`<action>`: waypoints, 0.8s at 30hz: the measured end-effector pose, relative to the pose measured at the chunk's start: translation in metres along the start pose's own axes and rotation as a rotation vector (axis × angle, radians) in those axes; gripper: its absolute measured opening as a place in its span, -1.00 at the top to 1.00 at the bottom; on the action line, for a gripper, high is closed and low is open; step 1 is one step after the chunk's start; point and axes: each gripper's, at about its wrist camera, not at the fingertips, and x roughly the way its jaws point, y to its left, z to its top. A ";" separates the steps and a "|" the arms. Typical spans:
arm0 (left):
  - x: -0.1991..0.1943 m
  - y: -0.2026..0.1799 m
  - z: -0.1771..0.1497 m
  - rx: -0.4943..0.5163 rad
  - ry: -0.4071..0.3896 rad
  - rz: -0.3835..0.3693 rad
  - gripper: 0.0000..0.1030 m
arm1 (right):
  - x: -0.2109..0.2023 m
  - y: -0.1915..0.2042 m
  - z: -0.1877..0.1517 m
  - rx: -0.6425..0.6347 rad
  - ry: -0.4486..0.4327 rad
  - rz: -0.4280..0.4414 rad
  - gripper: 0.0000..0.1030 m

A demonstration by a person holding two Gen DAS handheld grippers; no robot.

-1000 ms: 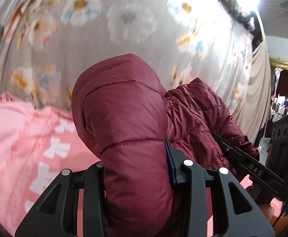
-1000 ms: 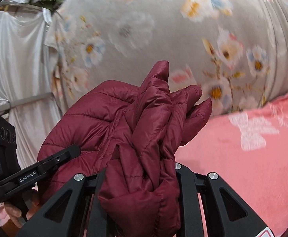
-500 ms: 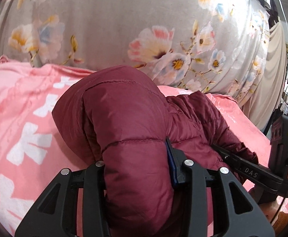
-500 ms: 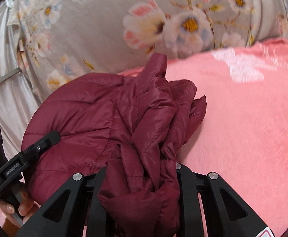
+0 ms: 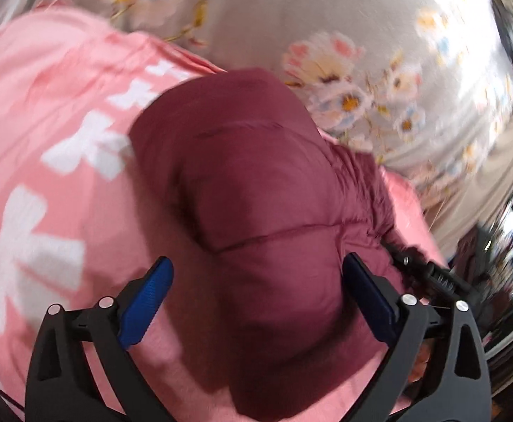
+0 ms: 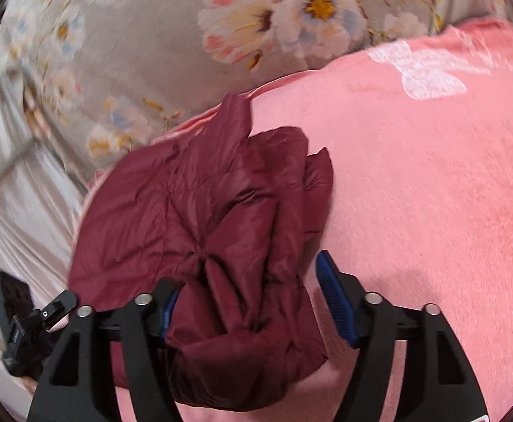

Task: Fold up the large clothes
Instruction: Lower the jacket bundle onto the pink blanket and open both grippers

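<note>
Left wrist view first: your left gripper has just been opening, and its jaws now stand wide. One blue pad sits at lower left, clear of the cloth, with pink showing between it and the fabric. The other pad, at lower right, lies right against the edge of the maroon puffer jacket; whether it touches is hard to tell through the blur. The jacket's padded bulk fills the centre of the frame, lying between the fingers on the pink blanket, which carries white bow shapes across the left half. A grey floral sheet covers the top and upper right. At the right edge you can see your right gripper's black body beside the jacket.

Right wrist view: your right gripper has also just been opening, and its jaws are spread. The blue pad at right of centre stands apart from the cloth, while the left finger is just beside the bunched folds. The jacket lies crumpled in the centre and lower left, resting on the pink blanket that takes up the right half. The floral sheet covers the upper left. Your left gripper shows at the lower left edge, next to the jacket.
</note>
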 end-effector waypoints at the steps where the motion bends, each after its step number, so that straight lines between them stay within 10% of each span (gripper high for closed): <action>1: -0.004 0.008 0.004 -0.054 -0.003 -0.023 -0.90 | 0.004 -0.004 0.004 0.024 0.006 0.005 -0.46; 7: 0.029 0.052 0.035 -0.421 0.086 -0.233 -0.90 | 0.052 -0.017 0.014 0.114 0.161 0.076 -0.44; 13: 0.073 0.045 0.045 -0.414 0.132 -0.297 -0.59 | 0.029 0.012 0.019 -0.022 0.085 0.125 0.57; 19: 0.089 -0.010 0.060 -0.108 0.103 -0.262 -0.40 | 0.010 0.015 0.019 -0.131 -0.017 -0.003 0.49; 24: 0.113 -0.006 0.057 -0.169 0.135 -0.101 -0.55 | 0.017 -0.008 0.015 -0.091 0.056 -0.034 0.06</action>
